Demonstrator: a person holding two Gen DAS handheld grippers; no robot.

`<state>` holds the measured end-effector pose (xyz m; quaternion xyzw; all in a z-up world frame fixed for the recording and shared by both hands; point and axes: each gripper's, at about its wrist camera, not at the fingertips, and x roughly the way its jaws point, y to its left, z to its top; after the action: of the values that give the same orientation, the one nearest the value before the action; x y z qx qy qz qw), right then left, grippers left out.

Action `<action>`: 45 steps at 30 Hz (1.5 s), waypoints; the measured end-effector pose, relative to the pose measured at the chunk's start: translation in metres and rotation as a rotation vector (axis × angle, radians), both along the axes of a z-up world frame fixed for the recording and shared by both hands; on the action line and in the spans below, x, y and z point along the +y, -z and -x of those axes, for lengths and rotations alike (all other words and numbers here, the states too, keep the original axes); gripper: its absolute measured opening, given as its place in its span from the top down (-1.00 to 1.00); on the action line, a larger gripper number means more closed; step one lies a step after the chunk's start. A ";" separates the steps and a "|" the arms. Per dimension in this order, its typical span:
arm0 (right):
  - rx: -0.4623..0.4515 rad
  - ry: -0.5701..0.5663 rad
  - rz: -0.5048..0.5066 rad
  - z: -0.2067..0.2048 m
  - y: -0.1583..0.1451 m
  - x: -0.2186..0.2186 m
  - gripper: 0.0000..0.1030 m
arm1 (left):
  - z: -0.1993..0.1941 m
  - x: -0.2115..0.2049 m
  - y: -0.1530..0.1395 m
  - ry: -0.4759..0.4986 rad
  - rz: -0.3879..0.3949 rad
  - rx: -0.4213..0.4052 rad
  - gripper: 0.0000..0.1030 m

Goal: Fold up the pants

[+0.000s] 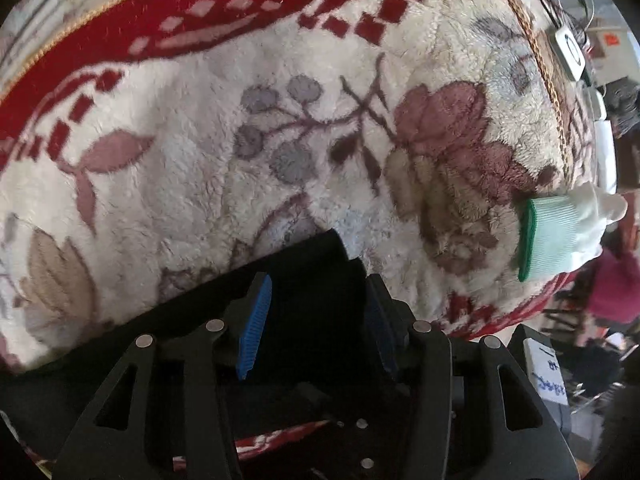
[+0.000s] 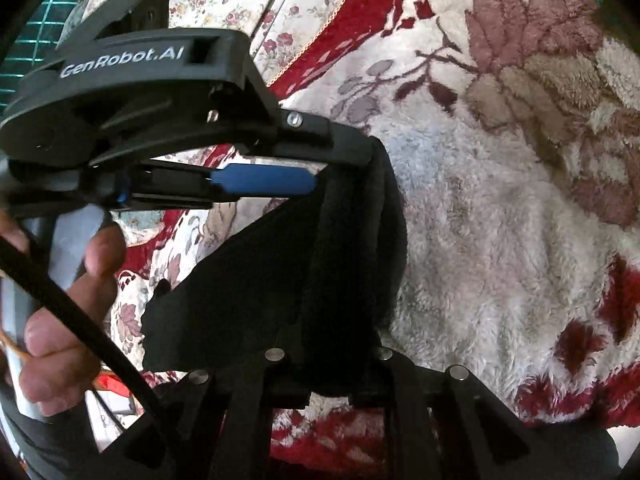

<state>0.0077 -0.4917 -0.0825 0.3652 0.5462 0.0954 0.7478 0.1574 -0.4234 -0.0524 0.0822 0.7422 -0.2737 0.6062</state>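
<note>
Black pants, bunched, lifted above floral blanket
</note>
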 end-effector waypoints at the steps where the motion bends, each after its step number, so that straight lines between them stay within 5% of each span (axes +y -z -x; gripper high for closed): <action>1: 0.002 -0.005 -0.002 0.000 0.000 -0.001 0.79 | 0.001 -0.004 -0.002 0.007 -0.005 -0.006 0.07; 5: -0.008 -0.016 -0.014 0.000 -0.003 -0.005 0.79 | 0.010 -0.030 -0.008 0.059 -0.025 -0.029 0.06; 13: -0.040 -0.039 -0.016 0.005 -0.013 -0.005 0.79 | 0.019 -0.061 0.016 0.127 -0.254 -0.134 0.06; 18: -0.047 -0.048 -0.018 0.008 -0.014 -0.007 0.78 | 0.026 -0.069 0.024 0.151 -0.317 -0.192 0.11; 22: -0.064 -0.060 -0.021 0.011 -0.018 -0.005 0.78 | 0.027 -0.055 0.017 0.120 -0.267 -0.207 0.75; 28: -0.183 -0.102 -0.054 0.018 -0.034 -0.001 0.79 | 0.010 -0.007 -0.013 0.008 -0.098 -0.180 0.80; 34: -0.310 -0.149 0.056 0.028 -0.063 0.024 0.79 | 0.001 0.058 -0.035 -0.093 0.116 -0.137 0.81; 41: -0.377 -0.180 0.183 0.038 -0.086 0.083 0.79 | -0.004 0.120 -0.063 -0.172 0.235 -0.117 0.81; 45: -0.419 -0.190 0.162 0.035 -0.088 0.109 0.79 | -0.007 0.167 -0.074 -0.220 0.274 -0.128 0.81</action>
<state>-0.0277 -0.3824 0.0060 0.2230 0.4168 0.1949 0.8594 0.1646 -0.2563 0.0212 -0.0656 0.6623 -0.2986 0.6840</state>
